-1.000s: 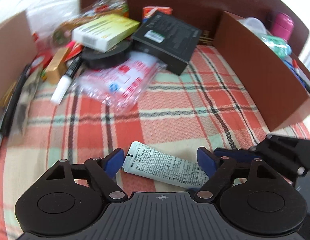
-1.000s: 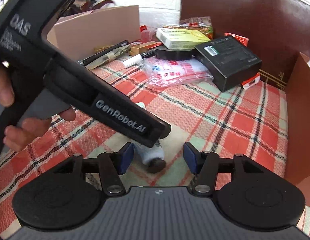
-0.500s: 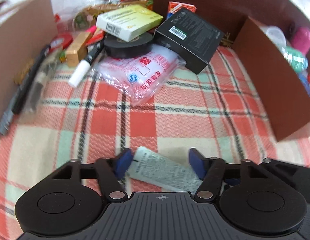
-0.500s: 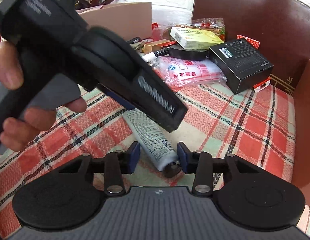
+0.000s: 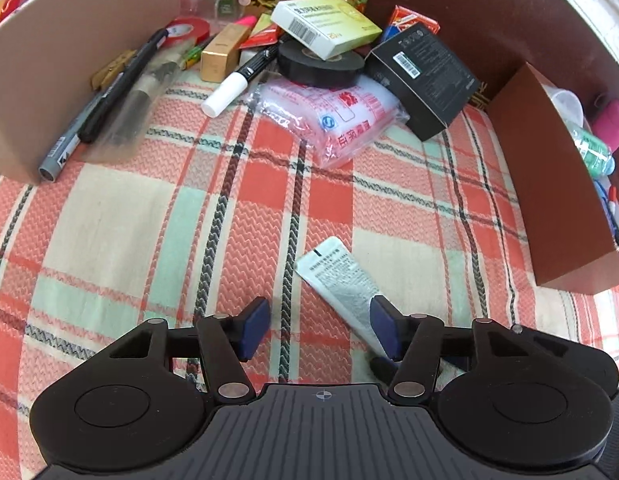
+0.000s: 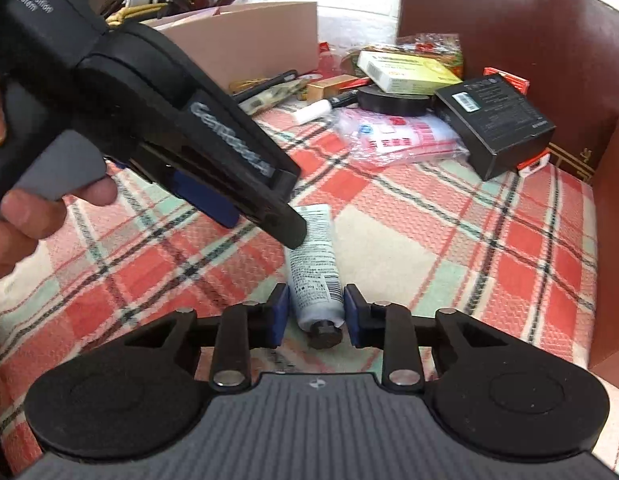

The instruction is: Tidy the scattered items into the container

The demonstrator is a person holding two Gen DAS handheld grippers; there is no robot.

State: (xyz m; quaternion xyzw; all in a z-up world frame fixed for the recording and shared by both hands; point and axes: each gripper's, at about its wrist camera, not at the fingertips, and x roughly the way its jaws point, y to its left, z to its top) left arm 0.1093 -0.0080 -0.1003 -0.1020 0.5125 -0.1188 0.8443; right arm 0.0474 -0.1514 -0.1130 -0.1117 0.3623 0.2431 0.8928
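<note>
Since the checked cloth (image 5: 109, 220) is wide and mostly bare here, I am working where nothing crowds my tools. The brown container (image 5: 549, 184) is standing open at my right, close enough for a short carry. The heap of clutter (image 5: 333, 108) is waiting at the back, well apart from this spot. My left gripper (image 5: 319, 330) is hanging over the crimped end of the tube, its jaws spread and just opening wider, gripping nothing. I am judging it is clearing out of the way. My right gripper (image 6: 314, 314) is coming in low, and its jaws have just been closing with the white tube (image 6: 315, 264) between them. The tube is lying flat on the cloth. The pads are sitting right against its sides near the dark cap (image 6: 324, 334), where it is roundest, though I cannot tell whether they are biting yet.
</note>
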